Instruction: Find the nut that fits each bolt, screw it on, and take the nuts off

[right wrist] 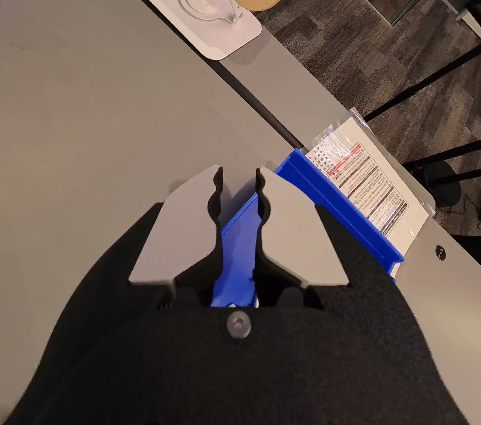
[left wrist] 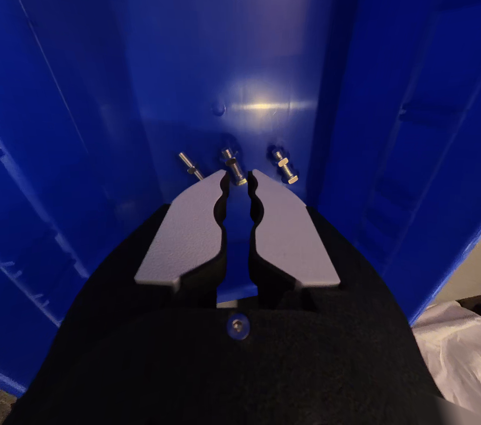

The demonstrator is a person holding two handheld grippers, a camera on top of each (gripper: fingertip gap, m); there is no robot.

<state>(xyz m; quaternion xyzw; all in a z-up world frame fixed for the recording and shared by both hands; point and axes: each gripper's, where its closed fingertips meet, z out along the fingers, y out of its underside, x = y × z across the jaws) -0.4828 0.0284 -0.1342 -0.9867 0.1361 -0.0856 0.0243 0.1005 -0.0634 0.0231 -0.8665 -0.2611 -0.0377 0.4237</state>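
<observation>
Left gripper (left wrist: 237, 173) parted, empty, at middle bolt (left wrist: 235, 168), long axis running away, head nearest. Right gripper (right wrist: 239, 171) parted, empty, above blue bin (right wrist: 335, 204).

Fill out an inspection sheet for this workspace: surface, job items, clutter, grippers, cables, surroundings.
Surface: grey table with a dark seam across it.
Job's things: three bolts lie on the floor of the blue bin: thin bolt, middle bolt, right bolt, each with a nut on its shank.
Clutter: printed sheet in a clear sleeve beside the bin; white stand base at the table's far side.
Grippers: left gripper open, inside the bin, fingertips either side of the middle bolt's head; right gripper open, empty, above the bin's edge.
Cables: nothing seen.
Surroundings: dark carpet floor, black round-footed stand.
</observation>
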